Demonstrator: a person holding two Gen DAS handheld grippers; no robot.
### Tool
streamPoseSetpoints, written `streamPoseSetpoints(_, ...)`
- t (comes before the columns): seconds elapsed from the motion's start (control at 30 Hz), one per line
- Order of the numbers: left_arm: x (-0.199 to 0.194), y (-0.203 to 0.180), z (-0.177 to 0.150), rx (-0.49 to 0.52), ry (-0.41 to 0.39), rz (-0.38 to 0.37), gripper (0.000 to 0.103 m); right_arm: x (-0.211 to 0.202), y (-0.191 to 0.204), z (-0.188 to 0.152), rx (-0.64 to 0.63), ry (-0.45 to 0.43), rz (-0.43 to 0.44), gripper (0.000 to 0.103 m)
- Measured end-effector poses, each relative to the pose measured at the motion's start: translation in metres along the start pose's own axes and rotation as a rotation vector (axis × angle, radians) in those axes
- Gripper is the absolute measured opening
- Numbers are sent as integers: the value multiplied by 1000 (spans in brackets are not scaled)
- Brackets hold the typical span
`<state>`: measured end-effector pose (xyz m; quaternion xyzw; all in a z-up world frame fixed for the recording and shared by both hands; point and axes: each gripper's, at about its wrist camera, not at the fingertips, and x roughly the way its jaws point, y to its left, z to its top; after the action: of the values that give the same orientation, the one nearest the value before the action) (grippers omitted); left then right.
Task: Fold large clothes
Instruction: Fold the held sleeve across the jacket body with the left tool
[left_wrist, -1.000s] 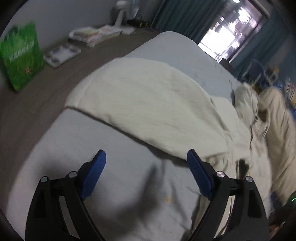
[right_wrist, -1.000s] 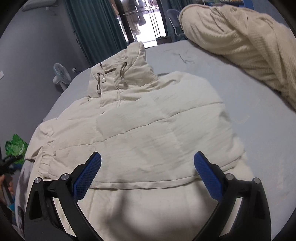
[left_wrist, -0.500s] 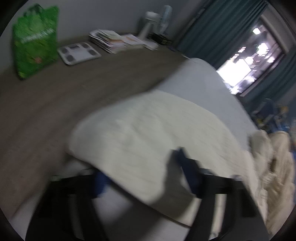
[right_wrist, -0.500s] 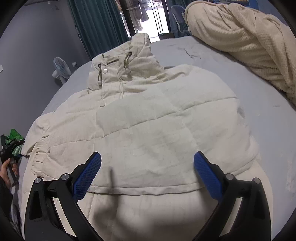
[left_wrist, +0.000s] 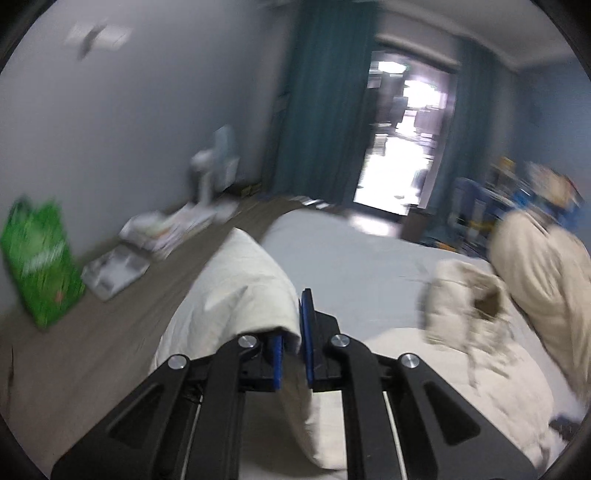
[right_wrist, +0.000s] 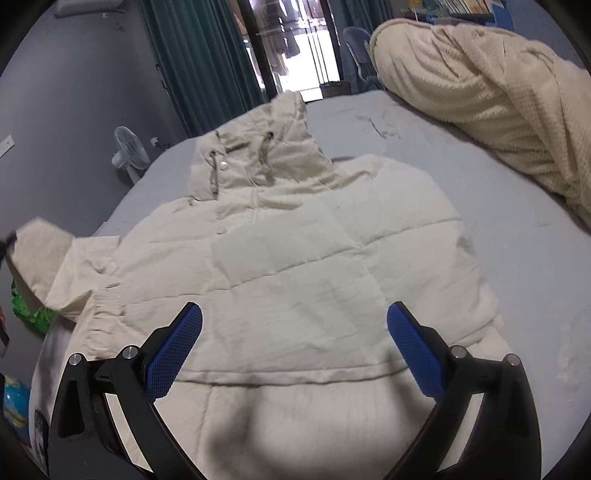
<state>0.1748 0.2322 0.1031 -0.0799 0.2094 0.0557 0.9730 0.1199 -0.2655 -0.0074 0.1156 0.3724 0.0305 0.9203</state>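
Note:
A cream hooded puffer jacket (right_wrist: 295, 266) lies front up on the grey bed (right_wrist: 498, 229), hood toward the window. My left gripper (left_wrist: 293, 325) is shut on the jacket's left sleeve (left_wrist: 243, 288) and holds it raised off the bed. The raised sleeve also shows at the left in the right wrist view (right_wrist: 40, 254). The hood (left_wrist: 465, 299) lies to the right. My right gripper (right_wrist: 293, 347) is open and empty above the jacket's lower front, near the hem.
A cream knit blanket (right_wrist: 480, 92) is heaped at the bed's right side. A green bag (left_wrist: 37, 258), a scale (left_wrist: 114, 269), papers and a fan (right_wrist: 127, 151) stand on the floor left of the bed. Teal curtains (left_wrist: 317, 103) frame a bright doorway.
My left gripper has gone from open over the bed to shut on the sleeve and lifted it, swinging its view upward. My right gripper has barely moved and stays open.

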Motion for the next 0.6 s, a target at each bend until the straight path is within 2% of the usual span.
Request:
streamPoseSetpoints(0.13, -35, -87, -4, 195, -38, -79, 6, -30, 10, -2, -47, -3, 17, 96)
streamPoseSetpoints(0.27, -50, -174, -42, 342, 22, -179, 6, -56, 2, -19, -15, 4, 33, 96)
streamPoseSetpoints(0.37, -46, -215, -80, 374, 94, -229, 6, -69, -11, -31, 16, 47, 60, 96)
streamPoseSetpoints(0.43, -35, -236, -106, 356, 181, -266, 6, -73, -16, -30, 13, 46, 62, 96)
streamPoseSetpoints(0.5, -27, -252, -130, 353, 258, -290, 7, -76, -21, -30, -3, 30, 21, 96)
streamPoseSetpoints(0.53, -22, -259, -147, 358, 308, -300, 8, -76, -25, -30, -2, 27, -1, 96)
streamPoseSetpoints(0.57, -19, -262, -157, 362, 341, -299, 19, -77, -28, -29, 9, 27, 2, 96)
streamPoseSetpoints(0.6, -15, -261, -169, 358, 382, -289, 22, -76, -30, -29, 19, 26, 7, 96)
